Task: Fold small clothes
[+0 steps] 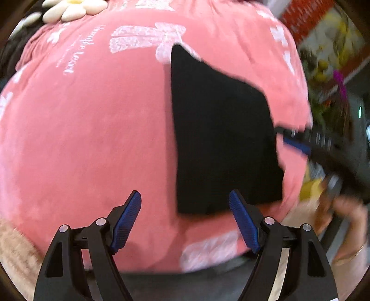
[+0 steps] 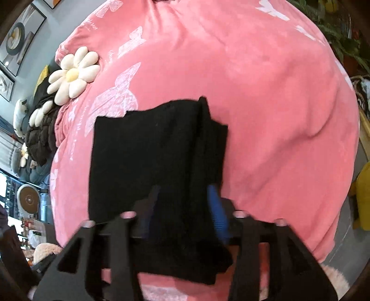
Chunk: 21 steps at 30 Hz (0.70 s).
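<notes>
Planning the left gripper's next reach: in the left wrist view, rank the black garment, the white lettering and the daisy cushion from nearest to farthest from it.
1. black garment, just ahead, right of centre.
2. white lettering, farther up, left.
3. daisy cushion, top-left edge, farthest.

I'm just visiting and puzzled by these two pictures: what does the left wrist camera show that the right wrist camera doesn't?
Only the left wrist view shows the left claw, open over bare pink blanket, and the right claw seen from the side, with the person's hand holding it.

Only the right wrist view shows that the black garment lies in stacked folded layers with its near edge between the right claw's fingers, plus framed pictures on a wall.

Both show the garment on the blanket and a daisy cushion.
</notes>
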{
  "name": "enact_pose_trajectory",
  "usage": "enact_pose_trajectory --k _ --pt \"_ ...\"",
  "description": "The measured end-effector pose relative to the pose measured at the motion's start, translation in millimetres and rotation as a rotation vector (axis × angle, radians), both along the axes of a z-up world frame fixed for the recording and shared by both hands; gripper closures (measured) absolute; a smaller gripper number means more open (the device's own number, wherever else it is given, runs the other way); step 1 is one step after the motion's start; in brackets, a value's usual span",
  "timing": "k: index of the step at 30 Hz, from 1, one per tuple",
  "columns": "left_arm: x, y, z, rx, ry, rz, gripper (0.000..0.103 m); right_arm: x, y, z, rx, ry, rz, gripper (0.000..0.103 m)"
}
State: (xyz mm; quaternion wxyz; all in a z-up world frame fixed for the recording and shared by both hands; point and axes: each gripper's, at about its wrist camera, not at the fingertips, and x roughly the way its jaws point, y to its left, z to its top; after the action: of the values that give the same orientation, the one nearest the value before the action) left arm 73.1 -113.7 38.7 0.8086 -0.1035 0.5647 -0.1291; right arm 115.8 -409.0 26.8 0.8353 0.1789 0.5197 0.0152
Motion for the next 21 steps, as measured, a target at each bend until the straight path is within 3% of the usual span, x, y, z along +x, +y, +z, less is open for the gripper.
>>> enact_pose_trajectory --k 6,10,11,13,14,15,17,21 --pt "74.9 2.2 -14.9 -0.134 0.024 0.076 0.027 17.2 -1.6 -19.0 -0.013 0.040 0.033 0.029" --pt "111.6 -0.3 -40.7 -0.187 0.062 0.106 0.028 21.4 -11.1 -38.9 0.046 0.076 0.007 0.021" --pt "116.4 0.6 -46.0 -0.232 0.070 0.102 0.038 22.3 -12.9 -42.8 0.075 0.080 0.005 0.023" --pt "123.5 3.6 -55.0 -0.292 0.108 0.108 0.056 25.4 -11.1 -46.8 0.181 0.074 0.030 0.064" --pt "122.8 5.6 -52.7 -0.308 0.100 0.109 0.068 26.3 -8.7 -43.4 0.182 0.069 0.032 0.069" --pt "122.0 6.4 -48.3 -0.316 0.094 0.096 0.072 27.8 -2.4 -35.5 0.166 0.063 0.054 0.079" --pt "114.0 10.1 -33.5 -0.313 0.071 0.063 0.077 26.4 8.7 -18.0 0.152 0.036 0.086 0.082" --pt "93.1 41.2 2.8 -0.285 0.022 0.048 0.077 7.2 44.4 26.4 0.187 -0.030 0.180 0.083"
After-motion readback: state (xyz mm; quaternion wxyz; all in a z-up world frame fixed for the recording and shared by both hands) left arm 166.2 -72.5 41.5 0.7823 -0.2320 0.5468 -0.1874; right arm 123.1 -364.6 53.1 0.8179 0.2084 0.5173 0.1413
